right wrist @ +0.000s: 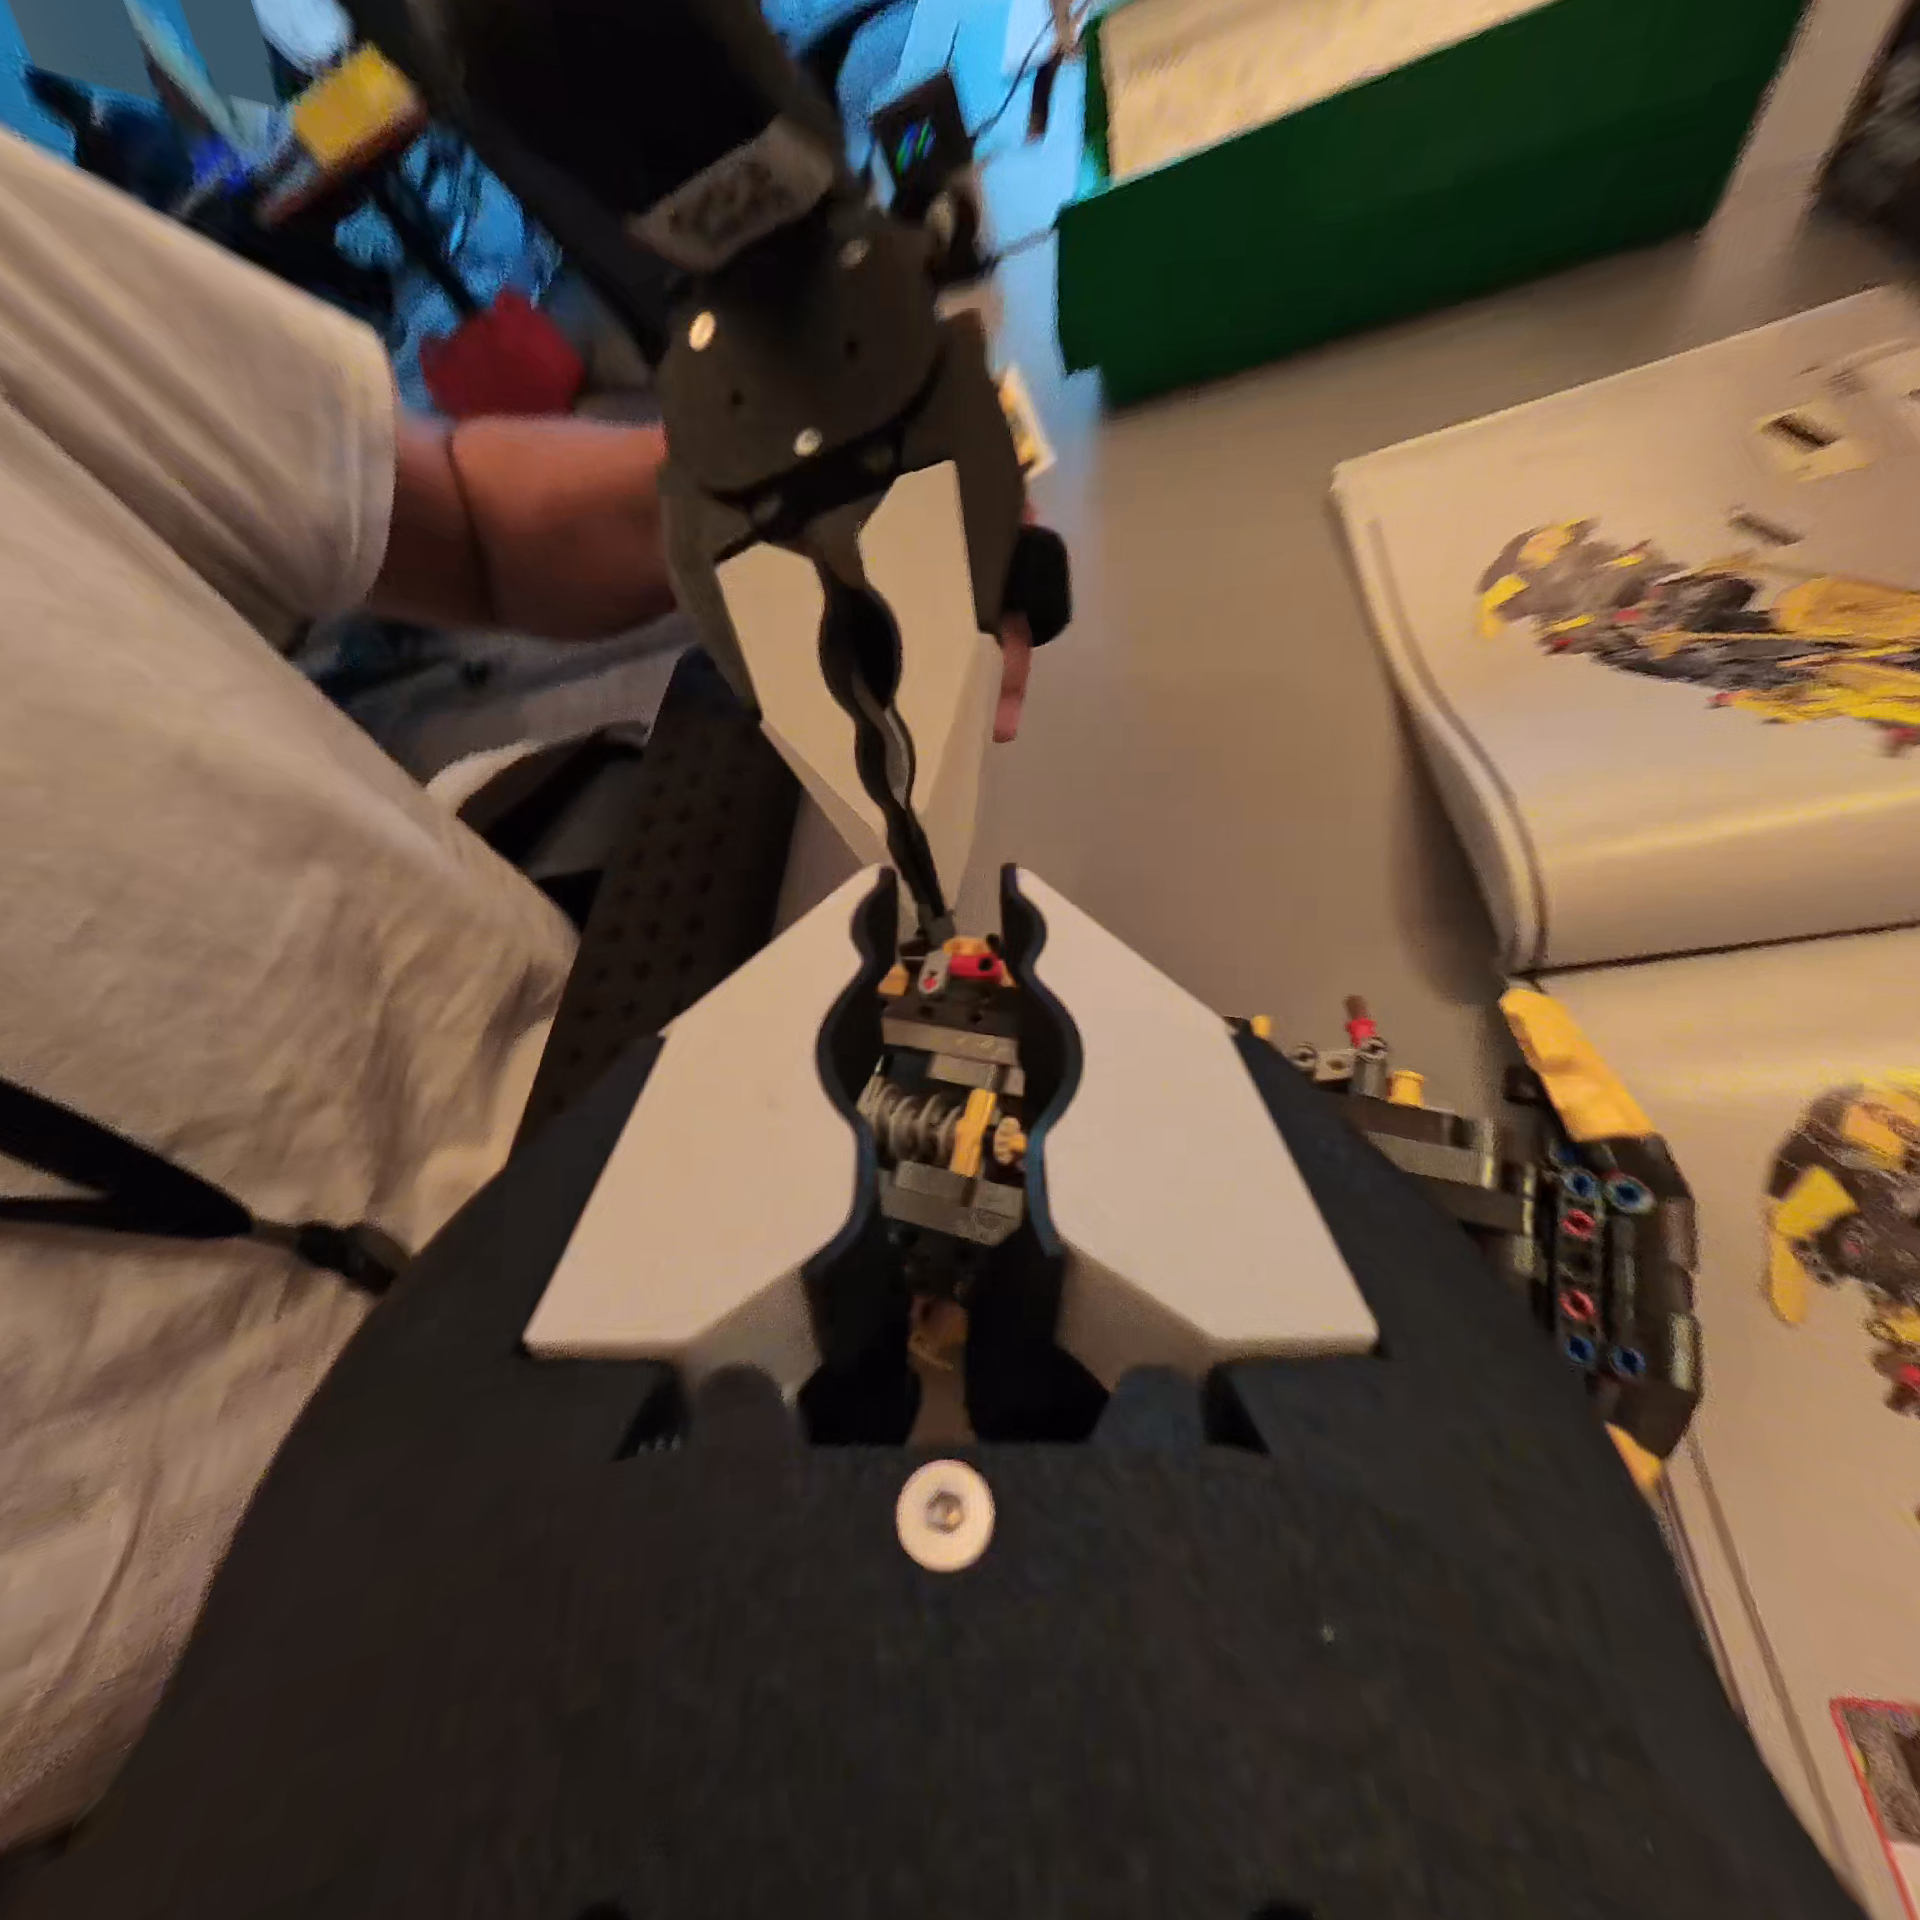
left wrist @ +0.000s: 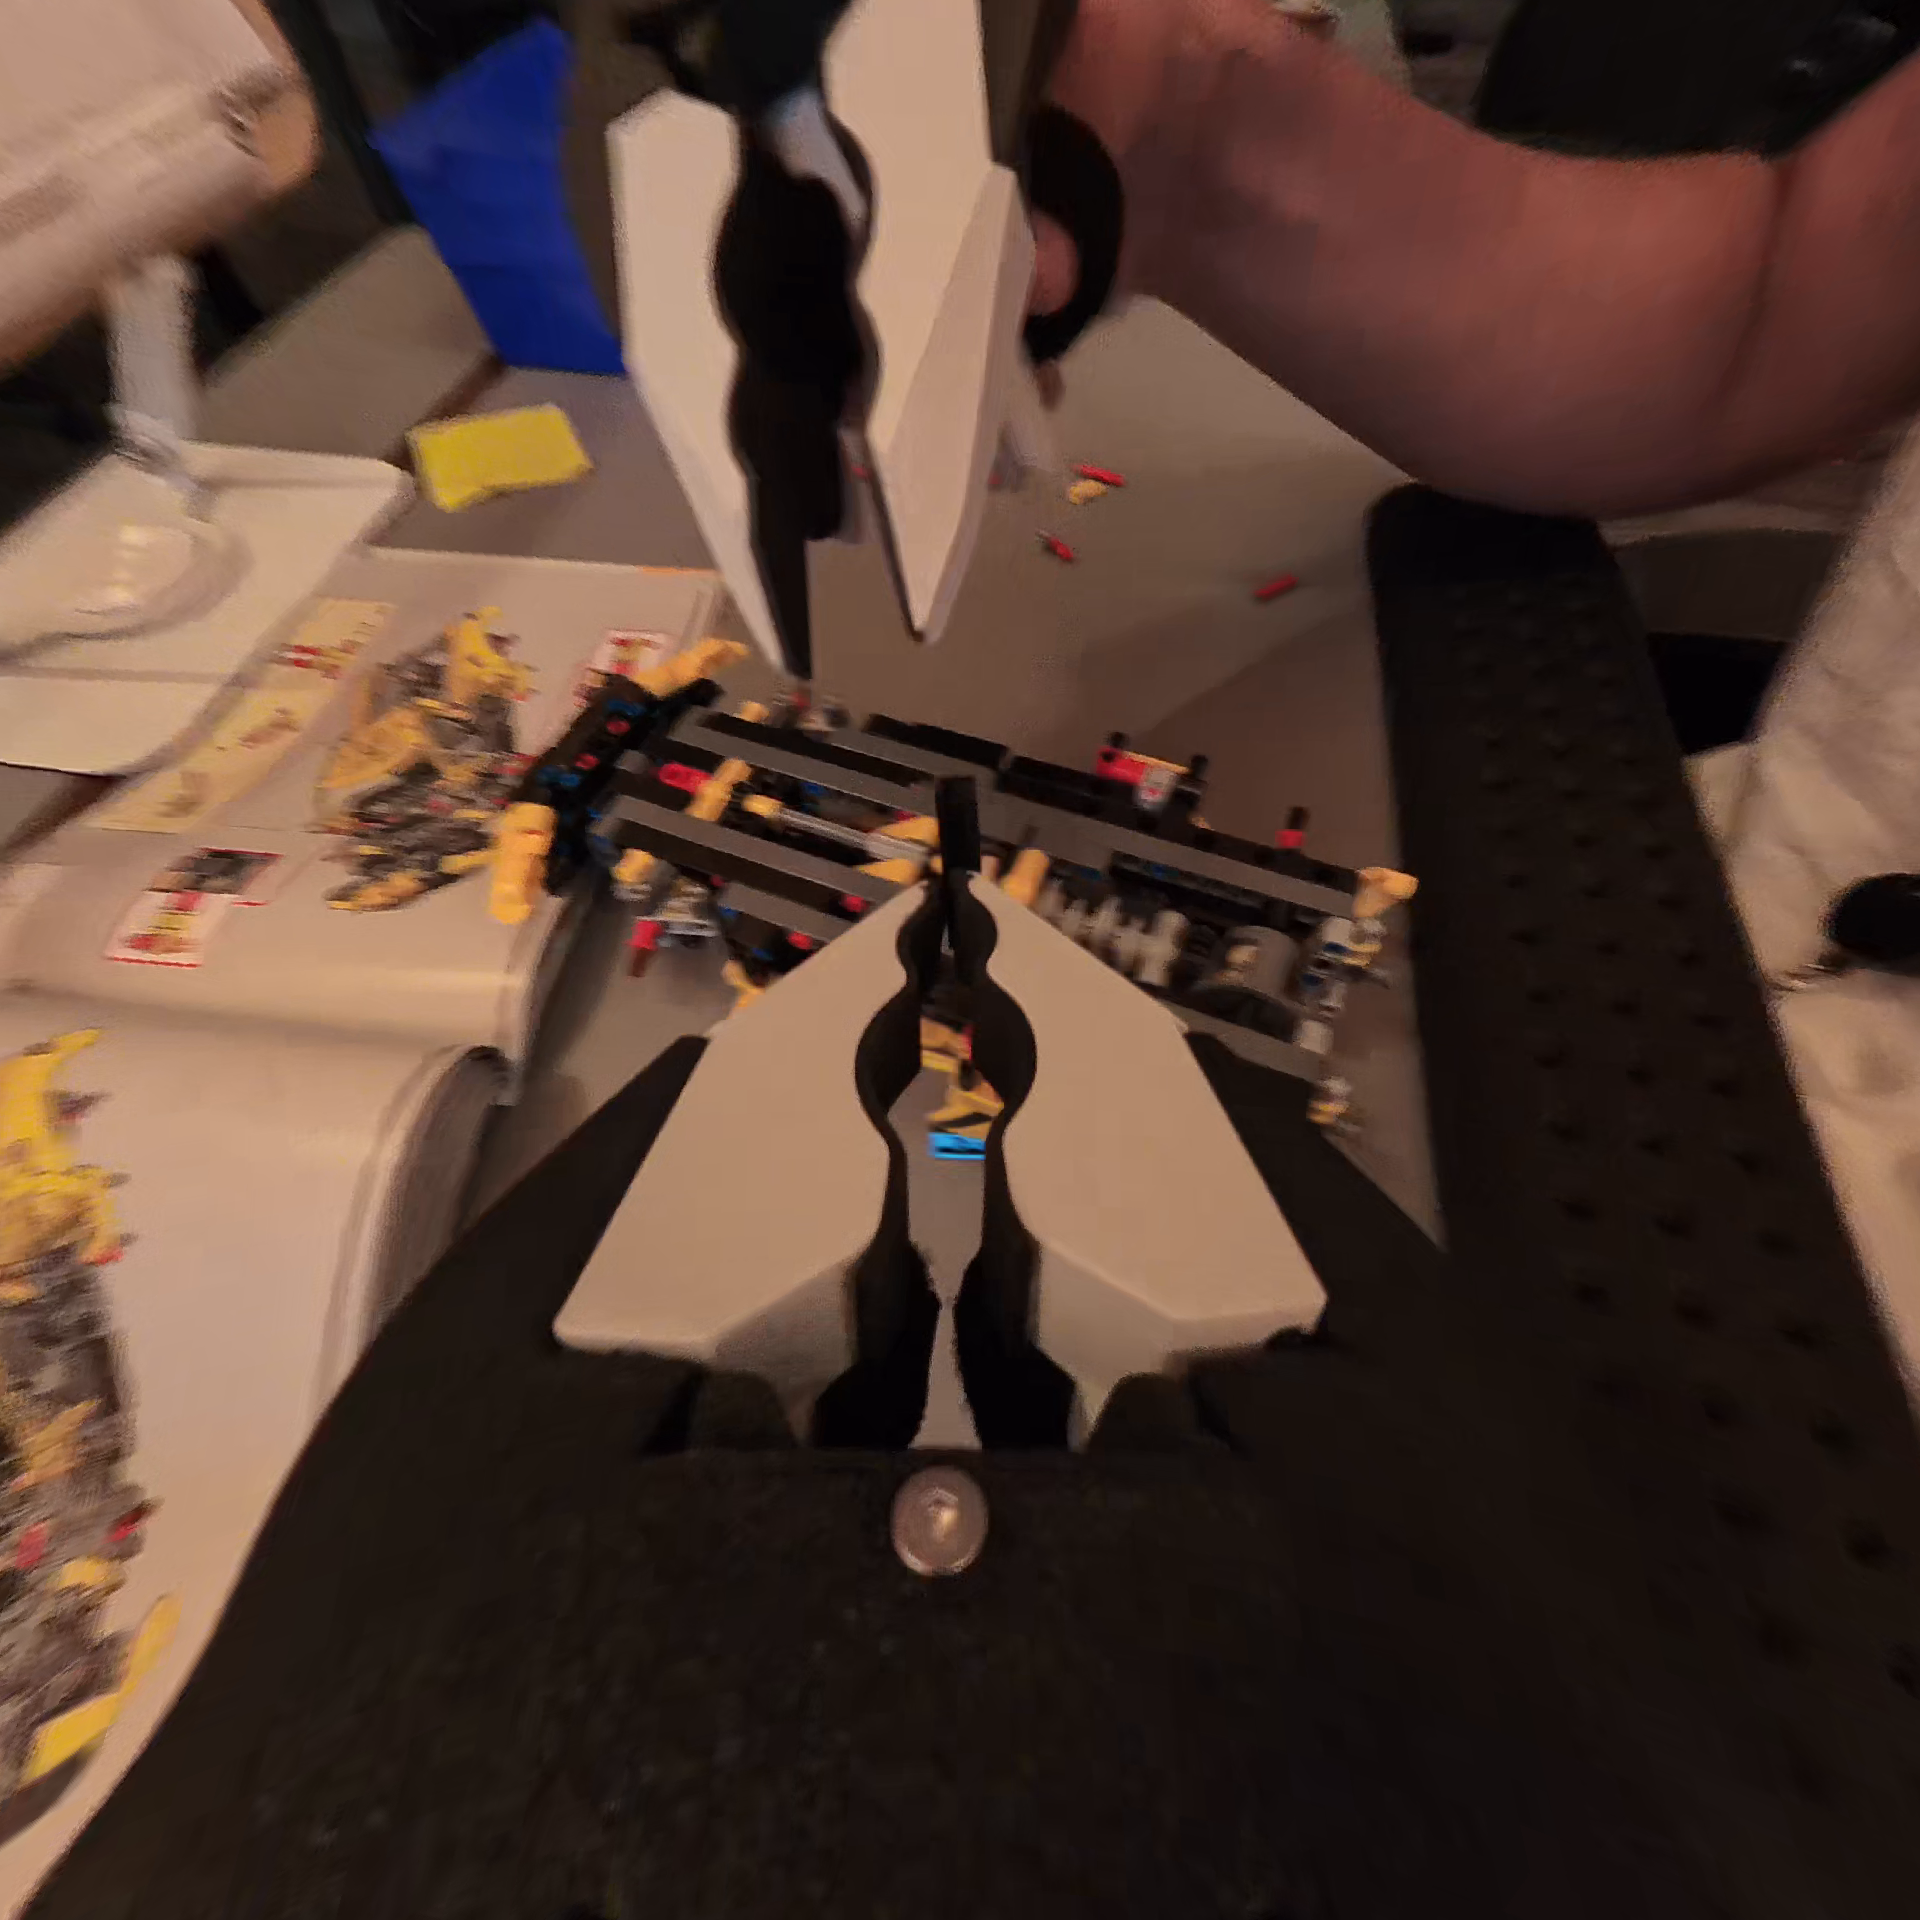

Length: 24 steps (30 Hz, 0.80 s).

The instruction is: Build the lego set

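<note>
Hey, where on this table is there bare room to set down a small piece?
Bare grey table lies beyond the lego model, with only a few small red pins on it. Another bare patch sits between the green box and the open instruction booklet. The booklet side and the spot around both grippers are crowded.
</note>
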Each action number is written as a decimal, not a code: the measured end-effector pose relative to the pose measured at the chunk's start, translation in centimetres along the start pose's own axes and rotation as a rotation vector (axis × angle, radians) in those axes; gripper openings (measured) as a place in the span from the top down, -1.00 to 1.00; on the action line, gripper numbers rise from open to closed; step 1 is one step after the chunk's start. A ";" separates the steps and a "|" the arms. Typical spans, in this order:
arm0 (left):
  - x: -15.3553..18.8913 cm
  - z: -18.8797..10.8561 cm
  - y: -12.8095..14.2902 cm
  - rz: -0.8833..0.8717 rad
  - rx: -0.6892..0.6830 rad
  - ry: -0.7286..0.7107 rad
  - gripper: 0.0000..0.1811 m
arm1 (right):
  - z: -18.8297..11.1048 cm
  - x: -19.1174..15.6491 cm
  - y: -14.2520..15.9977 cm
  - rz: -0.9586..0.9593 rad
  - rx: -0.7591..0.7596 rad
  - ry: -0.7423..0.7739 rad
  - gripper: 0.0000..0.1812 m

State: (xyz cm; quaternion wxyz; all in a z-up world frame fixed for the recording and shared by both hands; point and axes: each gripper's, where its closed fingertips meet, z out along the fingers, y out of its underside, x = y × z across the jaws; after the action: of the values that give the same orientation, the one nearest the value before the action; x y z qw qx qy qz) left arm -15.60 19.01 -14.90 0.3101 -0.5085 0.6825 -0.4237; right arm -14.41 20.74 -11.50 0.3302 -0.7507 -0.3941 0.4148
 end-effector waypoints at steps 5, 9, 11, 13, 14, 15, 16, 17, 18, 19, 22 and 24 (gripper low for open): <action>-3.0 -0.8 -0.6 0.476 0.014 -0.417 0.99 | 0.6 -0.9 1.3 0.008 0.172 0.040 0.67; -3.2 -0.6 -1.1 0.970 -0.127 -0.599 0.99 | 1.4 -1.3 1.7 0.218 0.243 -0.054 0.57; -2.9 -0.7 -2.3 1.187 -0.140 -0.671 0.99 | 1.0 -0.7 1.7 0.295 0.269 -0.078 0.57; -2.1 -0.7 -3.2 1.350 -0.133 -0.688 0.99 | 0.5 -0.5 1.5 0.363 0.295 -0.122 0.57; -1.6 -0.7 -3.5 1.420 -0.123 -0.691 0.99 | 0.2 -0.9 1.3 0.404 0.307 -0.187 0.57; -1.1 -0.6 -3.7 1.483 -0.117 -0.682 0.99 | 0.0 -1.4 1.1 0.447 0.309 -0.253 0.56; -0.7 -0.5 -3.8 1.539 -0.110 -0.680 0.99 | 0.1 -1.8 1.0 0.472 0.305 -0.301 0.61; -0.4 -0.4 -4.0 1.581 -0.107 -0.680 0.99 | 0.3 -2.1 1.1 0.480 0.292 -0.325 0.64; -0.1 -0.2 -3.8 1.609 -0.116 -0.665 0.99 | 0.4 -2.6 1.2 0.471 0.280 -0.352 0.70; 0.1 -0.1 -3.8 1.632 -0.116 -0.662 0.99 | 0.5 -2.9 1.1 0.466 0.281 -0.374 0.81; -0.2 -0.1 -3.6 1.614 -0.139 -0.690 0.99 | 0.7 -2.4 1.3 0.474 0.286 -0.344 0.90; -0.2 -0.1 -3.6 1.492 -0.118 -0.701 0.96 | 0.7 -2.3 1.4 0.482 0.298 -0.343 0.92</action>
State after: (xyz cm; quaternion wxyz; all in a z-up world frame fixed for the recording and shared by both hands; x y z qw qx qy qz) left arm -14.11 18.78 -11.66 0.6775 -0.0397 0.7257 0.1133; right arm -15.33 18.27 -12.08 0.2576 -0.6852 -0.1901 0.6543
